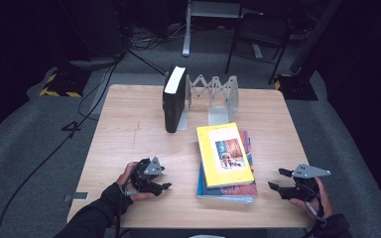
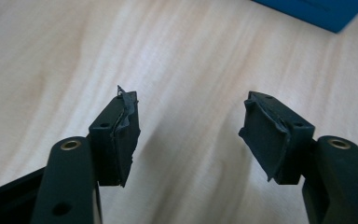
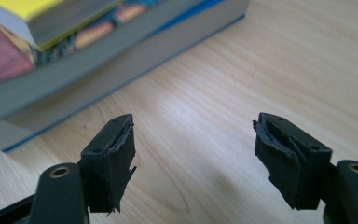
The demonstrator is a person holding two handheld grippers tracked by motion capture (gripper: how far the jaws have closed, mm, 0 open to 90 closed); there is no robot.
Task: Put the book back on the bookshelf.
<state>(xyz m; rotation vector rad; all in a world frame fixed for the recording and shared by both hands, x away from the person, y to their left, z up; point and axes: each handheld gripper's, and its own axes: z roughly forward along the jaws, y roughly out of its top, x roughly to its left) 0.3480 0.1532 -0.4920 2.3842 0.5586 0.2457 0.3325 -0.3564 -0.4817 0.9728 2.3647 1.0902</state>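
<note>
Book stack (image 1: pixel 225 161), yellow on top, lies near desk (image 1: pixel 129 129) front edge, right of centre. L gripper (image 1: pixel 159 187) near front-left, jaws apart, empty. R gripper (image 1: pixel 277 179) just right of stack, also released. Black book (image 1: pixel 173 99) upright in rack (image 1: pixel 213 91) at back edge.
</note>
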